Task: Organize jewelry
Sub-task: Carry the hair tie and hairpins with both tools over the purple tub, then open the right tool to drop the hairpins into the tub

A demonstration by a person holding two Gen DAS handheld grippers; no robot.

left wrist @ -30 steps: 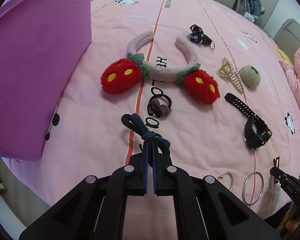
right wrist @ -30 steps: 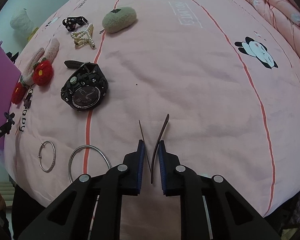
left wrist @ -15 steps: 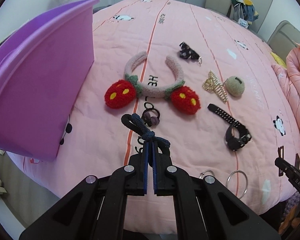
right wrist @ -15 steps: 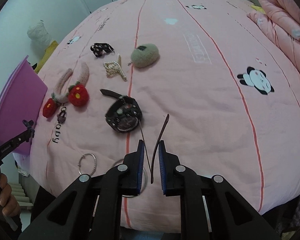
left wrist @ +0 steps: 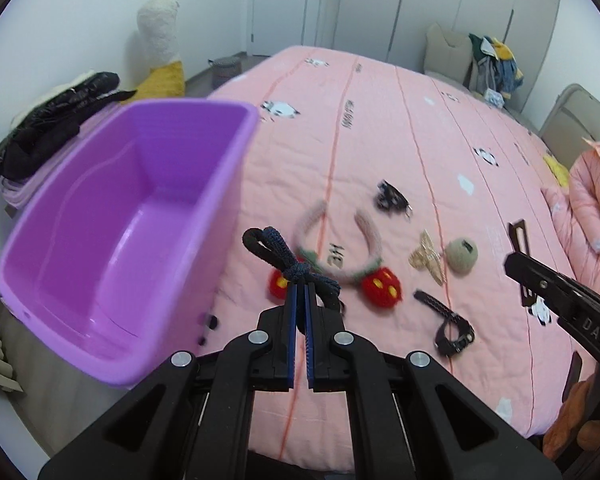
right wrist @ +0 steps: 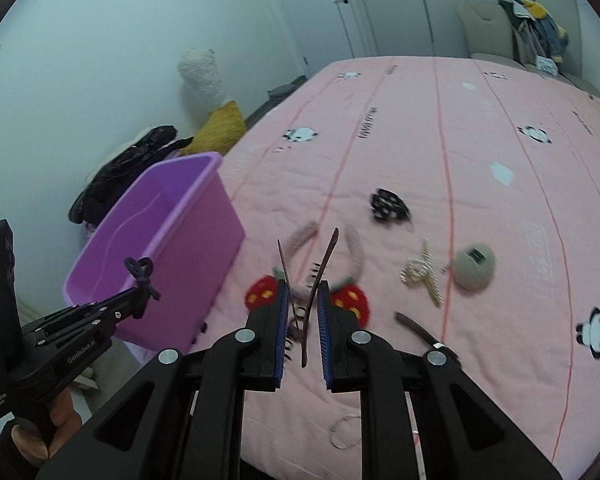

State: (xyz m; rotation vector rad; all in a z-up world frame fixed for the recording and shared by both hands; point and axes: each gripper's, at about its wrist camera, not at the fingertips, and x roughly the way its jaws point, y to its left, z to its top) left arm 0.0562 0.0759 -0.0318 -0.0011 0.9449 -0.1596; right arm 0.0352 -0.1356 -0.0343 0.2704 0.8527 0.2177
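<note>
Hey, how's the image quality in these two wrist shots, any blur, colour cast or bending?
Left wrist view: the claw and its dark hair tie are sharp, but the purple bin and strawberry headband smear with motion blur; fisheye bows the pink bed. Right wrist view: cooler, bluish cast on the walls, polka-dot bow blurred, brown hair clip crisp.

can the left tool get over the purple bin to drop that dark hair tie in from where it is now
Probably yes. The left tool, shut on the dark hair tie, hangs beside the open purple bin, apparently above its rim, and nothing stands between them.
</note>
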